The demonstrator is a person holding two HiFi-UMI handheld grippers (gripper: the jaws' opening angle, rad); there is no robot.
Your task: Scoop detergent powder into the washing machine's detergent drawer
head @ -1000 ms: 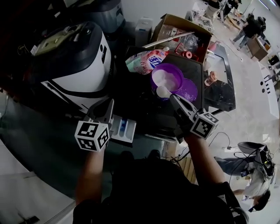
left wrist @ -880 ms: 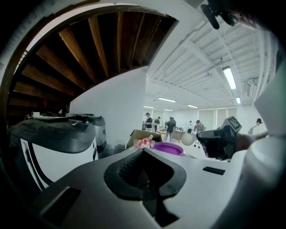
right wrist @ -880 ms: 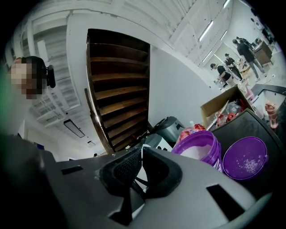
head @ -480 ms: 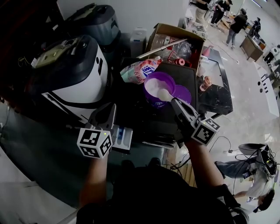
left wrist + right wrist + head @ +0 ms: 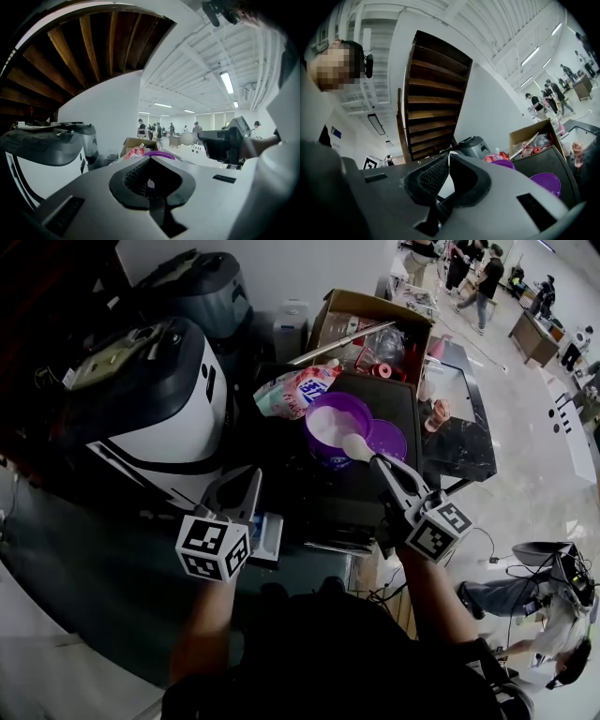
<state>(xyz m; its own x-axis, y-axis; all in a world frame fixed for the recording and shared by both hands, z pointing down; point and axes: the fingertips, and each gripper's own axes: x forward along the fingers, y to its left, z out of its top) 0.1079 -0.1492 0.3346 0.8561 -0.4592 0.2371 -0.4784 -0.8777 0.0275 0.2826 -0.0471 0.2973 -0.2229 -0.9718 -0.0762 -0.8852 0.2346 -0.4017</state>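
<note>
Your right claw [image 5: 378,463] is clamped on the scoop [image 5: 355,447], loaded with powder, at the purple tub [image 5: 310,439] rim. Left claw [image 5: 246,487] is closed on nothing, beside the open detergent drawer [image 5: 268,536]. By my read 1 step remains: carry over, tip.

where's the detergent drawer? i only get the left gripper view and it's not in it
Observer: The head view shows the drawer pulled open, right beside the left gripper.
Operator: is that white blob by the other gripper the scoop
Observer: Yes, that's the scoop. In the right gripper view, the right gripper is shut on its white handle.
Operator: is there powder in the tub, i only see its rim
Observer: Yes, the head view shows white powder inside the purple tub.
</note>
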